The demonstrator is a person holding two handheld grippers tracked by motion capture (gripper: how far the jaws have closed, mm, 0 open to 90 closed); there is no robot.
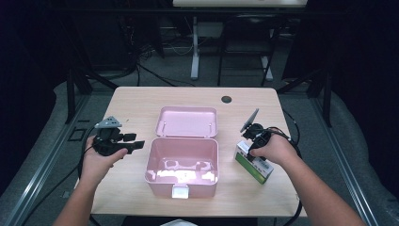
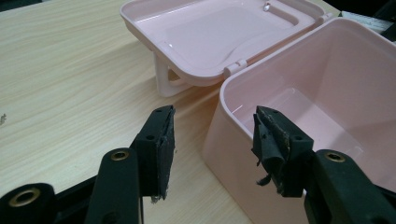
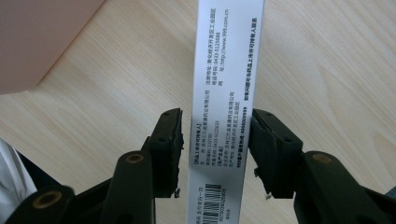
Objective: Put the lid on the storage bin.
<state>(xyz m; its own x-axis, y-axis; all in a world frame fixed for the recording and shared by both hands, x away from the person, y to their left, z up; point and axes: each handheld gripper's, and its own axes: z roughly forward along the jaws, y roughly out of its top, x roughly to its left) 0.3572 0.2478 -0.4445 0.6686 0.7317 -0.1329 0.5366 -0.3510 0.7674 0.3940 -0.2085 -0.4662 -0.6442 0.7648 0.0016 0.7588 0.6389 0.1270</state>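
Far left of the high view, the left gripper (image 1: pixel 134 143) sits in the person's left hand (image 1: pixel 99 160) over the bench (image 1: pixel 136 101), w/ its grey plate on top and jaws pointing right toward the pink box (image 1: pixel 155 175). In the left gripper view its jaws stand apart w/ nothing between them, just beside the box's near-left corner; the right jaw overlaps the box rim, can't tell if it touches. Mid-bench, the pink box is open and its lid (image 1: pixel 187 121) is thrown back on the far side, lying flat w/ the inside up, still hinged to the box. Inside of the box looks bare apart from moulded shapes on the bottom. Right of the box, near but apart, a small white-and-green carton (image 1: pixel 256 165) lies on the bench w/ its long side running near-right to far-left. The right hand (image 1: pixel 274 149) holds the right gripper (image 3: pixel 215 154) down over the carton's far end. In the right gripper view the jaws straddle the carton's white printed face, one on each long edge, pads right at the edges; can't tell if they're pressing yet. A dark round hole (image 1: pixel 226 99) marks the far-right part of the bench.
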